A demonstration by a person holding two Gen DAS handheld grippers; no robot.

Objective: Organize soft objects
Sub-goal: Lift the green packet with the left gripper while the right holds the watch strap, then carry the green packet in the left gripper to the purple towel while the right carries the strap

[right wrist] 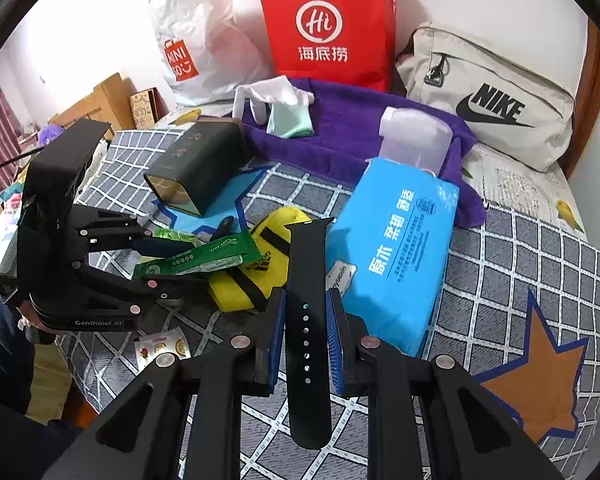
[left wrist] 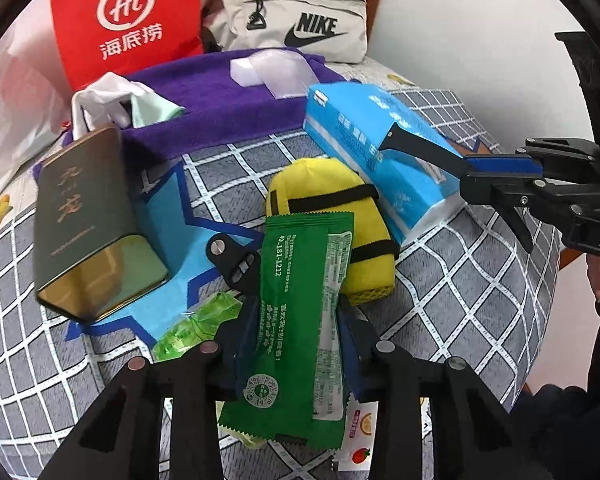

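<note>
A green foil packet (left wrist: 296, 300) stands between the blue pads of my left gripper (left wrist: 296, 320), which is shut on it just above the bed. The right wrist view shows that left gripper (right wrist: 188, 264) from the side with the green packet (right wrist: 204, 260) clamped. My right gripper (right wrist: 306, 300) is shut on a black watch strap (right wrist: 306, 340), held upright over the blue tissue pack (right wrist: 396, 264). From the left wrist, the right gripper (left wrist: 476, 176) holds the strap (left wrist: 420, 148) in front of the tissue pack (left wrist: 380, 160). A yellow pouch (left wrist: 332, 216) lies behind the packet.
On the grey checked bedspread (right wrist: 520, 280) lie a dark green box (left wrist: 84, 220), a second strap piece (left wrist: 232, 256), a light green wrapper (left wrist: 196, 328) and a fruit sachet (left wrist: 360, 440). A purple towel (right wrist: 348, 120), red bag (right wrist: 328, 24), white bag (right wrist: 196, 36) and Nike bag (right wrist: 492, 100) line the wall.
</note>
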